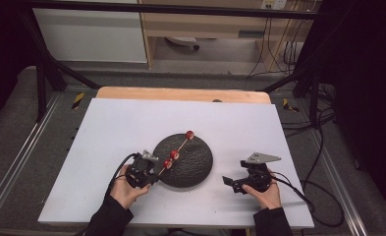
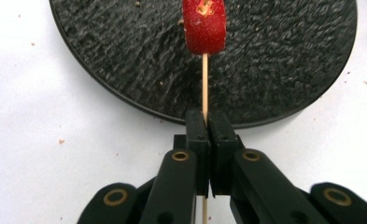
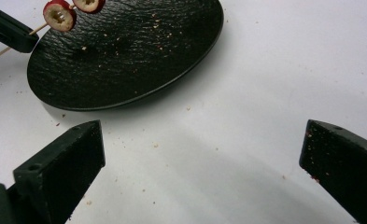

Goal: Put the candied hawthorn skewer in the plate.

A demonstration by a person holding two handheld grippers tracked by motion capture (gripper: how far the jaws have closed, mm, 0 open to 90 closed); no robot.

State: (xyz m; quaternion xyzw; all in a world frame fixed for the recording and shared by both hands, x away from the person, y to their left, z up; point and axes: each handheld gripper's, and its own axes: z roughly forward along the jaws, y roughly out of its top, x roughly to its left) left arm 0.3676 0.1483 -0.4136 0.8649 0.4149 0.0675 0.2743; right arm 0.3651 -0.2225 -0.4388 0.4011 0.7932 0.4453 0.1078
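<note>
Wooden skewer (image 2: 204, 84) is pinched in the left claw (image 2: 205, 122), jaws closed tight on the bare stick near its end. Three red fruit slices (image 1: 174, 155) sit threaded along it, looks like hawthorn or similar, can't be sure. From the left claw the skewer runs forward and up over the black slate plate (image 1: 195, 169); nearest slice just ahead of the jaws, farthest slice (image 1: 189, 134) past the plate's far rim.

Right claw (image 1: 232, 184) is empty, jaws spread wide, hovering low over the white counter (image 1: 122, 123). Plate lies ahead of it and to its left, apart from it; nothing between its jaws but bare counter with crumbs.

Step in hand, judged: one claw steadies the skewer while the other comes in to work a slice, likely pulling one off onto the plate. Next move calls for the right claw to travel across to the skewer, line its jaws either side of a slice, close gently so the fruit doesn't crush, then slide along the stick while the left holds firm.

Pose: left hand (image 1: 124, 189) low at the plate's near edge, claw angled forward and up. Right hand (image 1: 269, 194) low, claw pointing across toward the plate.
</note>
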